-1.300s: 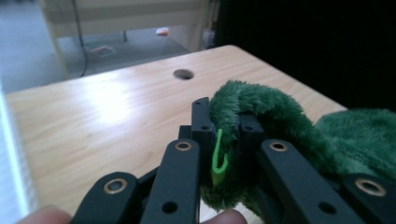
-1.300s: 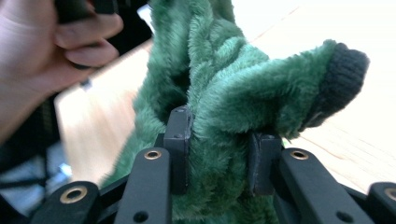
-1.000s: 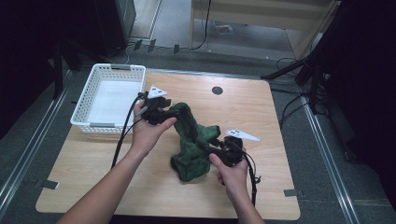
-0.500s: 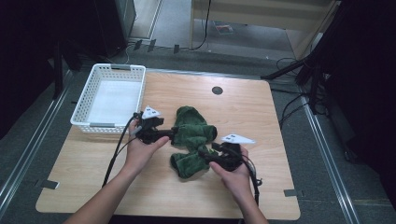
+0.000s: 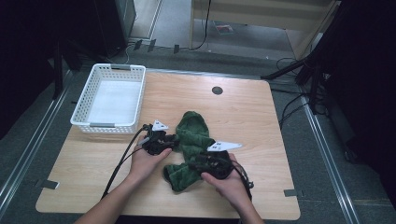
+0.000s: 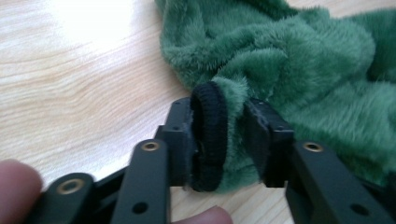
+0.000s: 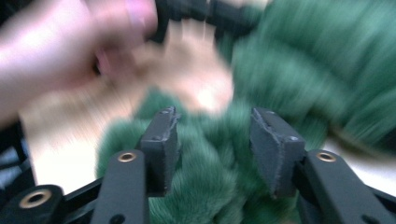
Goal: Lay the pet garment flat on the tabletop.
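A green fleece cloth lies bunched on the wooden table. My left gripper sits at the cloth's left side. In the left gripper view its jaws have just been closing and now pinch a fold of the cloth with its black hem between the pads. My right gripper is at the cloth's near end. Its jaws have just been closing too, and green pile fills the gap between them, though that view is blurred.
A white plastic basket stands at the table's left, just beyond the left gripper. A round hole sits near the far edge. The person's left hand is close in front of the right gripper.
The cloth hung lifted between the two grippers a second ago and now rests on the table. The left hand came down with it. The right hand has barely shifted.
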The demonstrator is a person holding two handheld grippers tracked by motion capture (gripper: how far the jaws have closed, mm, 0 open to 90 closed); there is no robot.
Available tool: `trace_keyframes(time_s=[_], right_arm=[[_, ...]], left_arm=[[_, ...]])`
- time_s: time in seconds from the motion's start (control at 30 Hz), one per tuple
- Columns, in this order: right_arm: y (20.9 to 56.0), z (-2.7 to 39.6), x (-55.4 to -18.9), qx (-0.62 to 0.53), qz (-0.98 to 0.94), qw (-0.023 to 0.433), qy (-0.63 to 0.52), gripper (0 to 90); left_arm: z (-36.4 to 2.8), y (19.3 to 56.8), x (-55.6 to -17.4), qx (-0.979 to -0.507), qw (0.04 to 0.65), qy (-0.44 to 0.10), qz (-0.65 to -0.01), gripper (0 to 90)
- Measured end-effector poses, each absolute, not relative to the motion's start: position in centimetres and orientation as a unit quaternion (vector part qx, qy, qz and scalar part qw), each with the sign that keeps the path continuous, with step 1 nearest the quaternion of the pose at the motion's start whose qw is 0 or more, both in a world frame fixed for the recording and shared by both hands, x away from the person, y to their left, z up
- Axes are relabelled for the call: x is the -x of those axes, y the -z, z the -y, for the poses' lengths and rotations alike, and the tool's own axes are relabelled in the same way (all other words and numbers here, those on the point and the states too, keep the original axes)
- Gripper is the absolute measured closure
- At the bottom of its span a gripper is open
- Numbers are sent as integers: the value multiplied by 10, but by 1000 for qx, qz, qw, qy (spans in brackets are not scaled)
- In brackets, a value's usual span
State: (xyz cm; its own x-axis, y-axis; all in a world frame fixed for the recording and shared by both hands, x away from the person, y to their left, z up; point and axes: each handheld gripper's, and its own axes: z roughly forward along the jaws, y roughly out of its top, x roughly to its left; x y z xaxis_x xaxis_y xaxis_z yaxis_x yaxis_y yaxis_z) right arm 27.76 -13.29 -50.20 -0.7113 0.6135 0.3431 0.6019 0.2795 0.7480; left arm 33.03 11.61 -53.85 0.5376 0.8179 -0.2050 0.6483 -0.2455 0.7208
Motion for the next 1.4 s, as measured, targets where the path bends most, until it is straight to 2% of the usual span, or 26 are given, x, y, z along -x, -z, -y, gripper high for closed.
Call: trace_keyframes(time_s=[0.13,0.2,0.3,0.33,0.37,0.4,0.53,0.6,0.67,0.7,0.73,0.77,0.8,0.83,0.87,0.9,0.93,1.0,1.13,1.2,1.23,1.27,1.3,1.33,1.4], right_arm=[[478,149,-317,-450,-743,77,-490,509],[483,147,-346,-473,-745,115,-455,501],[504,141,-383,-502,-757,101,-405,480],[510,139,-389,-506,-758,90,-402,479],[514,138,-393,-504,-760,85,-400,477],[519,135,-397,-505,-765,82,-391,477],[532,131,-406,-516,-767,86,-372,536],[536,132,-408,-518,-763,90,-376,607],[537,133,-409,-522,-758,94,-379,719],[537,133,-409,-522,-758,94,-379,719],[536,134,-409,-513,-759,102,-388,846],[535,134,-408,-504,-762,109,-392,877],[535,134,-408,-504,-762,109,-392,877],[530,136,-405,-485,-764,135,-403,900],[530,136,-405,-485,-764,135,-403,900],[522,139,-400,-465,-759,160,-426,900],[522,139,-400,-465,-759,160,-426,900],[512,146,-391,-439,-757,206,-438,900],[520,153,-387,-429,-778,211,-408,900],[529,158,-387,-417,-800,178,-393,793],[529,163,-384,-407,-806,165,-397,655],[526,166,-384,-409,-800,158,-409,605],[526,166,-384,-409,-800,158,-409,605],[518,171,-387,-436,-774,153,-432,542],[514,171,-391,-452,-759,147,-445,521]], left_arm=[[-119,540,-331,-781,397,-102,-471,726],[-119,538,-331,-775,406,-97,-474,699],[-120,531,-337,-761,411,-113,-489,465],[-120,529,-340,-753,416,-111,-497,416],[-120,529,-340,-753,416,-111,-497,383],[-122,522,-353,-733,424,-119,-518,366],[-115,519,-382,-720,415,-120,-543,348],[-107,523,-391,-732,400,-127,-536,389],[-98,528,-397,-749,379,-136,-526,425],[-98,528,-397,-749,379,-136,-526,479],[-90,533,-399,-762,365,-153,-513,531],[-90,533,-399,-762,365,-153,-513,585],[-88,535,-399,-766,358,-162,-508,585],[-87,537,-399,-774,354,-160,-500,751],[-87,537,-399,-774,354,-160,-500,812],[-89,536,-398,-772,352,-174,-499,869],[-89,536,-398,-772,352,-174,-499,900],[-97,534,-399,-754,354,-198,-517,900],[-104,537,-401,-749,352,-193,-527,880],[-110,537,-401,-739,375,-171,-533,766],[-112,534,-401,-727,408,-156,-531,684],[-111,533,-402,-723,420,-148,-529,640],[-111,533,-402,-723,420,-148,-529,588],[-106,532,-406,-722,433,-124,-525,543],[-95,533,-411,-741,419,-111,-513,470]])
